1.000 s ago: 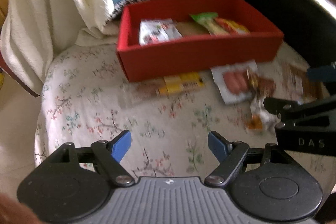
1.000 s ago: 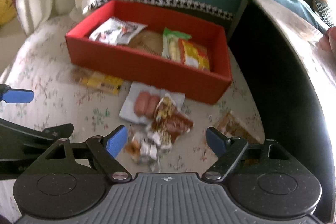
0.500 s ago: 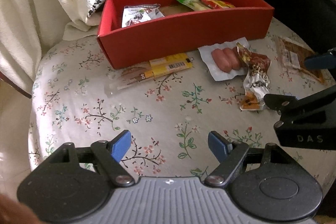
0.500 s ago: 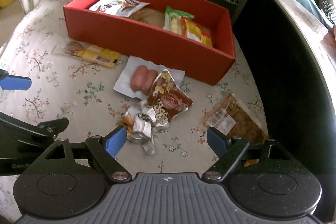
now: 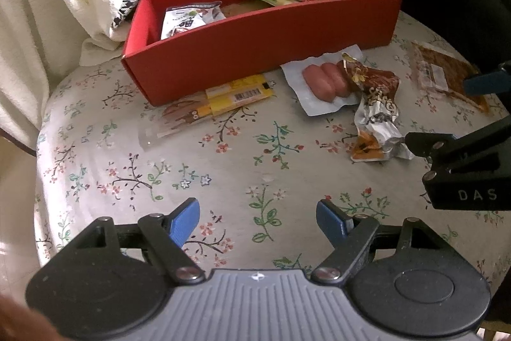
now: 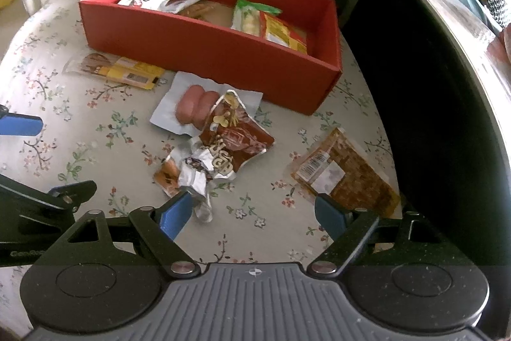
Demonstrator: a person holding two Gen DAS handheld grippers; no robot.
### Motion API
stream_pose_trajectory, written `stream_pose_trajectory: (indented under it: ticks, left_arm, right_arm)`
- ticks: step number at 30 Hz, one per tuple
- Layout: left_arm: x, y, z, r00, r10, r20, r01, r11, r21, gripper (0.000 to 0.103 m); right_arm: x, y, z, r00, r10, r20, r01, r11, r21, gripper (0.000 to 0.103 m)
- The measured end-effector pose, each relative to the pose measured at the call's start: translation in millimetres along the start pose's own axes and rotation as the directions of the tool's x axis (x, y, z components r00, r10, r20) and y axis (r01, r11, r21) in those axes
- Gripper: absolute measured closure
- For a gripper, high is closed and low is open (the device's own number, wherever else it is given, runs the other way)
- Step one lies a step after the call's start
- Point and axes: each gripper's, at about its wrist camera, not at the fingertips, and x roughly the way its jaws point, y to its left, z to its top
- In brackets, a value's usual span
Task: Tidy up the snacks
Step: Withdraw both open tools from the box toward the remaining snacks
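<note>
The loose snacks lie on the floral surface [image 5: 191, 174] ahead of both pairs of fingers, in front of the red box [image 6: 204, 53]. Nearest the right gripper [image 6: 254, 214] is a crumpled foil wrapper [image 6: 194, 178], its tail just touching that gripper's left finger [image 6: 175, 214]. Beyond it lies a brown snack packet [image 6: 238, 139], overlapping a white sausage pack [image 6: 194, 107]. Beside the right finger sits a flat brown packet with a white label [image 6: 345, 174]. Far ahead of the left gripper [image 5: 258, 222], against the box's front wall, is a yellow-labelled packet [image 5: 230, 99].

Both pairs of fingers stand apart with nothing between them; neither holds a snack.

The step in hand looks like an approach to a first pick. For the right gripper, the foil wrapper is the closest target, but it is crinkled and light, so the fingers should straddle its bulkiest part, not its loose tail, and press down on the surface before closing. Lifting the brown packet first would free the sausage pack beneath. The left gripper would do well to take the yellow-labelled packet, sliding it away from the box wall for finger room.

The box already holds a white printed pouch [image 5: 188, 21] at its left end and a green-topped packet [image 6: 249, 16] and a red-and-yellow packet [image 6: 281, 31] toward the right, with open floor between.
</note>
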Motion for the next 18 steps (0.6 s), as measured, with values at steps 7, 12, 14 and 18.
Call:
stream_pose_trajectory:
  ticks: [7, 12, 14, 18]
  left_arm:
    - [4.7, -7.9, 0.1, 1.000, 0.004, -0.008, -0.003, 1.000, 0.024, 0.029]
    - [4.5, -9.1, 2.0, 1.000, 0.000, -0.002, 0.000, 1.000, 0.021, 0.029]
    - [4.5, -8.9, 3.2, 1.000, -0.002, 0.002, 0.002, 1.000, 0.013, 0.029]
    - [4.6, -9.2, 6.3, 1.000, -0.012, 0.006, 0.012, 1.000, 0.000, 0.029]
  right_arm:
    - [0.5, -5.5, -2.2, 1.000, -0.005, 0.005, 0.005, 1.000, 0.004, 0.015]
    - [2.1, -7.7, -3.0, 1.000, -0.003, 0.005, 0.003, 1.000, 0.002, 0.014]
    - [2.8, -9.1, -3.2, 1.000, -0.001, 0.005, 0.001, 1.000, 0.000, 0.014]
    - [3.3, -11.5, -4.3, 1.000, -0.002, 0.007, 0.002, 1.000, 0.001, 0.014]
